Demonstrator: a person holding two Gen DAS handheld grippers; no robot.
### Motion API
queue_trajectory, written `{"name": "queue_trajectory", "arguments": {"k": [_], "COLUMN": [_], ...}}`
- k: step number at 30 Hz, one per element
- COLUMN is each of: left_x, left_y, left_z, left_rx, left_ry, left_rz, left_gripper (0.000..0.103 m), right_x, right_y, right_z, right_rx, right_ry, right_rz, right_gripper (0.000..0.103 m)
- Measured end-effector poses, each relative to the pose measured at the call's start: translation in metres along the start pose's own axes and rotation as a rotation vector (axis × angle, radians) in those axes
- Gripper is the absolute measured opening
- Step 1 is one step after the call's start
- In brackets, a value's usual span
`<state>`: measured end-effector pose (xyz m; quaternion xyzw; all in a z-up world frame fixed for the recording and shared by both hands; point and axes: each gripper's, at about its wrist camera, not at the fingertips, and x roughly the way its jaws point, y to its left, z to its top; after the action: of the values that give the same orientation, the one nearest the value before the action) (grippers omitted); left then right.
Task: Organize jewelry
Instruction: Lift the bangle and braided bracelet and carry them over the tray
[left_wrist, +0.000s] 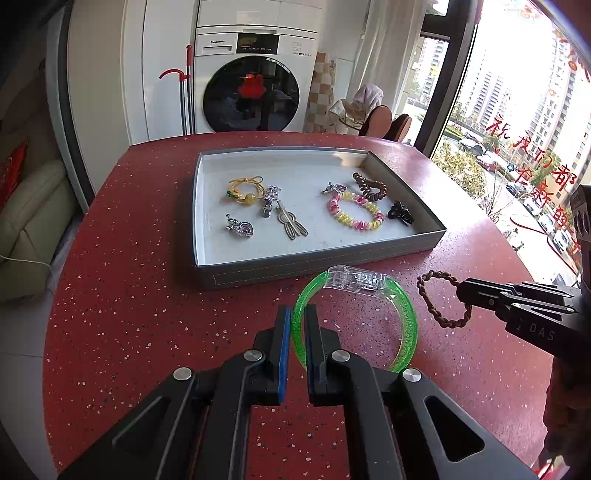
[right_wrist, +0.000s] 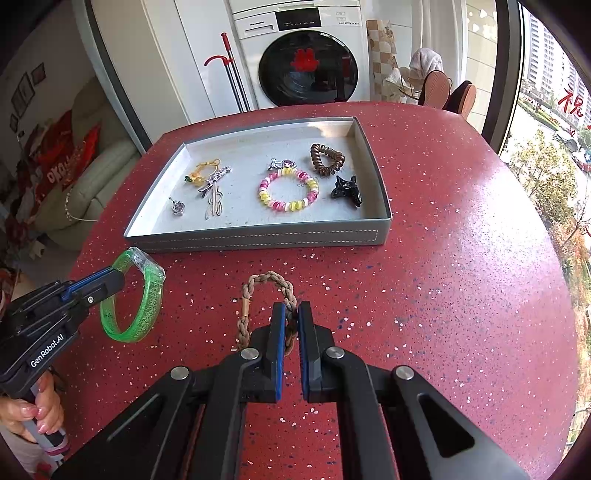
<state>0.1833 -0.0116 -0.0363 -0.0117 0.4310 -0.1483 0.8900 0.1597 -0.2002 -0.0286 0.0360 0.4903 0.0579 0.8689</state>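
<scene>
"GenRobot.AI" left hand-held gripper (right_wrist: 120, 275) clamps green bangle (right_wrist: 147, 310); right hand-held gripper (right_wrist: 291, 319) clamps braided band (right_wrist: 266, 280).

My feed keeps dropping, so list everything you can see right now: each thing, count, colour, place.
shallow grey tray: 1, red table.
yellow cord tie: 1, tray left.
silver clips and charms: about 4, tray left and middle.
pink-yellow spiral bracelet: 1, tray middle.
brown coil tie: 1, tray right.
black claw clip: 1, tray right.
green glitter bangle: 1, in left gripper.
braided brown band: 1, in right gripper.
hand: 1, left handle.
</scene>
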Motion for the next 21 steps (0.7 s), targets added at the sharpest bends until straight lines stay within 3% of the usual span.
{"name": "queue_trajectory", "arguments": {"k": [9,21], "left_x": [-0.002,0.018], "left_y": [0.005,0.015], "left_z": [0.011,0.058], "left_rx": [-0.007,-0.037], "left_ry": [-0.014,-0.026], "left_rz": [0.004,0.042], "left_gripper": [0.025,0.025], "right_x": [-0.008,-0.003], "right_y": [-0.004,-0.014], "right_z": [0.025,0.080], "right_rx": [0.004,0.054], "right_ry": [-0.031,-0.076], "right_rz": [0.012,0.058], "right_gripper": [0.007,0.007]}}
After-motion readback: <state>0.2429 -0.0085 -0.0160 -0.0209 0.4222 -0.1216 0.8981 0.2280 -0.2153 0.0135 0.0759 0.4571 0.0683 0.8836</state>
